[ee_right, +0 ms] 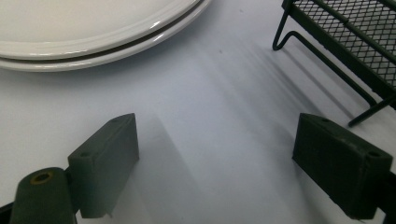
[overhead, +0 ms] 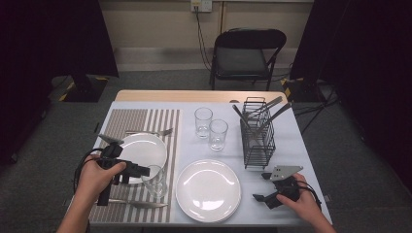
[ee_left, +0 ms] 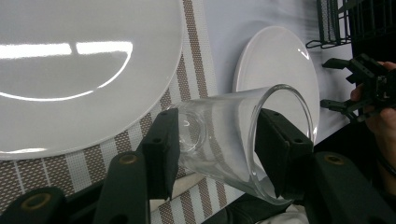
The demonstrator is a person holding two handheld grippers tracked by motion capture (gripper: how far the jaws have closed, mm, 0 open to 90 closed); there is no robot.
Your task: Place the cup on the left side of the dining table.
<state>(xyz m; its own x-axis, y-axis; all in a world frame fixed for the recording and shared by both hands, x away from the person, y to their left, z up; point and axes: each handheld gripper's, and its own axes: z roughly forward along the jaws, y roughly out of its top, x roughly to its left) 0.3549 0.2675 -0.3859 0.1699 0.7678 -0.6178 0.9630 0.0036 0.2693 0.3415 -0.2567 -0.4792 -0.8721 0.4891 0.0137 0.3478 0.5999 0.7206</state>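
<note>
Glass [ee_left: 233, 140] sits between my left gripper's [ee_left: 215, 144] jaws, pads beside it, at the striped mat's [ee_left: 196, 79] five o'clock; my right gripper's [ee_right: 215, 163] jaws spread over bare counter [ee_right: 210, 93].

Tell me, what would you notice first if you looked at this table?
First, the clear glass between the jaws of the left gripper, on the striped placemat beside a white plate. Whether the pads press on it cannot be told. Next, the big white plate at the table's near middle. The black wire rack stands to its right, and the right gripper rests open in front of it.
</note>
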